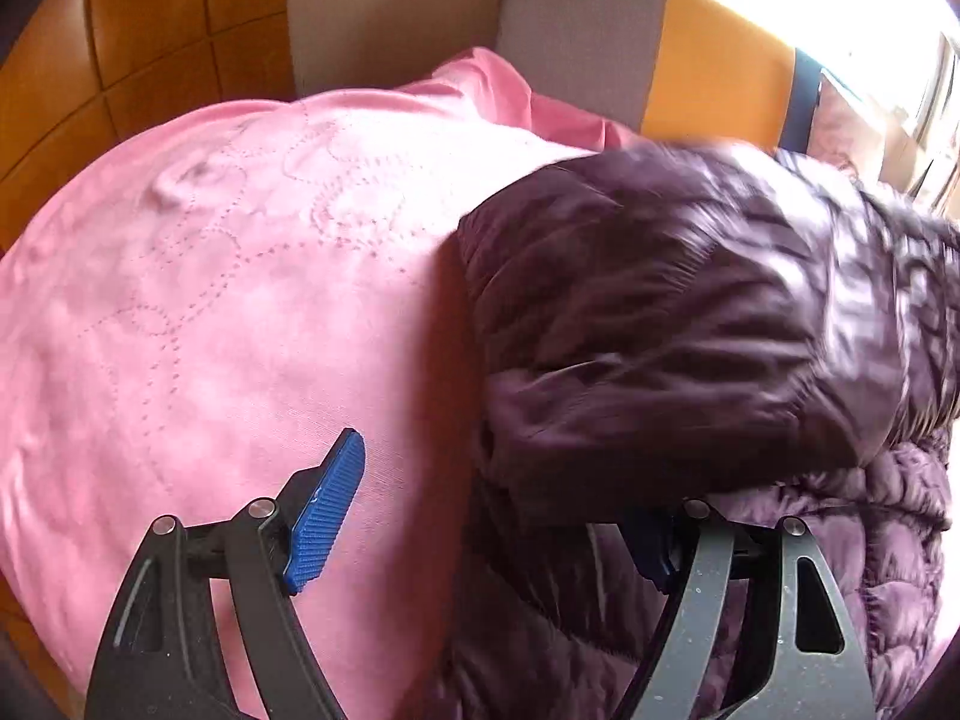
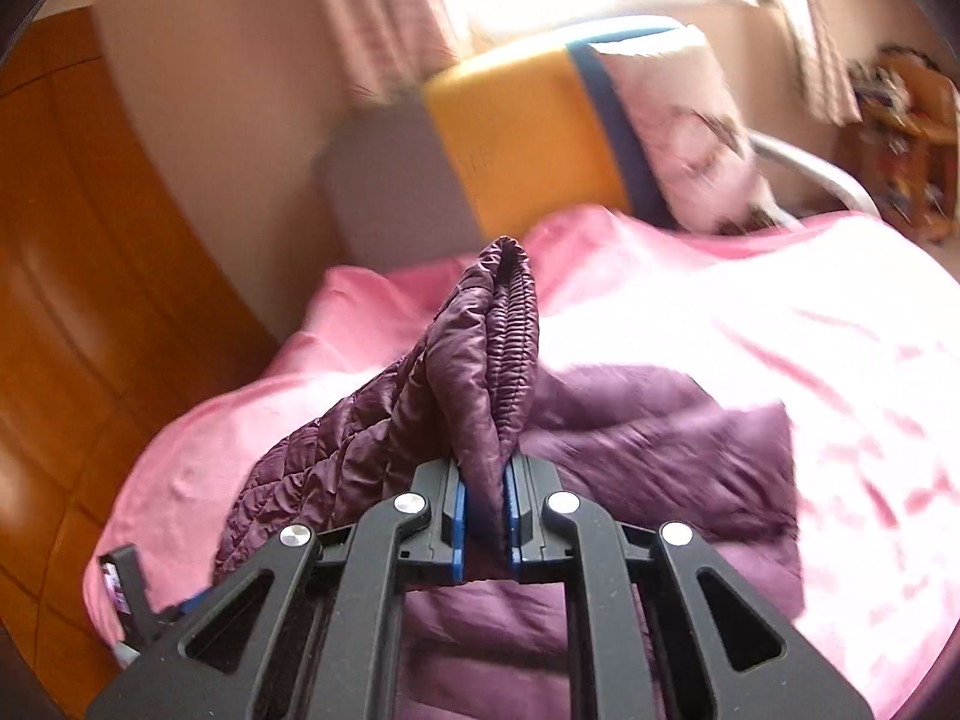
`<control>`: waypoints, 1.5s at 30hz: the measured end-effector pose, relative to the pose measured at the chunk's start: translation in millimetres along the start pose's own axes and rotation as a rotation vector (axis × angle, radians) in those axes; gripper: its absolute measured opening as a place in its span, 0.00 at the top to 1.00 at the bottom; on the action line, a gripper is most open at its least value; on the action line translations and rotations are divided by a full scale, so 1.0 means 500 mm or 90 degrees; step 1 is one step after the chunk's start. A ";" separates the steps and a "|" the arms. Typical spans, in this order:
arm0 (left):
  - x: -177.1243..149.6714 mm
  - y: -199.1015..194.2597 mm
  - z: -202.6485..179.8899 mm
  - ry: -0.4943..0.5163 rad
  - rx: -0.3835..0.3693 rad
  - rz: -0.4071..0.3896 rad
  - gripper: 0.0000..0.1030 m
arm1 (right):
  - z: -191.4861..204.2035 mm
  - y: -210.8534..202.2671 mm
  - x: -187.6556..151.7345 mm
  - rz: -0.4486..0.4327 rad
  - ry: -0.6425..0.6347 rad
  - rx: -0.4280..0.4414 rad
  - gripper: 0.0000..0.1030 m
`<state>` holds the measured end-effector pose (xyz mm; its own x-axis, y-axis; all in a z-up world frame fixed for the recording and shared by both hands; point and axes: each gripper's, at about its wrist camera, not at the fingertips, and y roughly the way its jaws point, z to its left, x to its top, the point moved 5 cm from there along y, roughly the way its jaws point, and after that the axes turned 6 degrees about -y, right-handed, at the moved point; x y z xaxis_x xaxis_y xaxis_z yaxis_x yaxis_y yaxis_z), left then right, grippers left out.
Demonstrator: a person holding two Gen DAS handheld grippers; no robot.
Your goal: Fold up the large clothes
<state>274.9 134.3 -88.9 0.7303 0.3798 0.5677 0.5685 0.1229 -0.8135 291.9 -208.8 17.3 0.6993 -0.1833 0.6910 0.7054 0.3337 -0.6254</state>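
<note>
A dark purple quilted jacket (image 1: 690, 312) lies on the pink bedspread (image 1: 228, 276). My left gripper (image 1: 498, 498) stands open wide at the jacket's left edge. Its left blue pad (image 1: 327, 516) hovers over bare bedspread, and a puffy fold of the jacket covers most of the right finger. In the right wrist view my right gripper (image 2: 485, 516) is shut on a sleeve of the jacket (image 2: 480, 360), held up off the bed. The elastic cuff (image 2: 516, 300) points away from me. The rest of the jacket (image 2: 648, 450) stays spread below.
A wooden wardrobe (image 2: 78, 276) runs along the left side of the bed. At the bed's head stand a grey panel (image 1: 576, 24), a yellow and blue cushion (image 2: 522, 126) and a pale pillow (image 2: 678, 138). Behind them is a bright window with curtains (image 2: 384, 6).
</note>
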 end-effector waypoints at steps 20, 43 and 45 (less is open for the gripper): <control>-0.025 -0.077 0.046 0.037 -0.042 -0.037 0.21 | -0.171 -0.018 -0.134 0.068 0.038 -0.165 0.48; -0.026 0.032 -0.129 0.101 -0.148 0.027 0.18 | -0.049 0.146 -0.195 0.150 -0.101 -0.123 0.10; -0.025 0.032 -0.132 0.102 -0.145 0.029 0.18 | -0.046 0.144 -0.194 0.154 -0.105 -0.128 0.10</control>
<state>300.0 71.0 -100.8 0.7977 0.2287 0.5580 0.5904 -0.1075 -0.7999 277.7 -188.3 -103.2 0.8324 0.0358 0.5530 0.5417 0.1579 -0.8256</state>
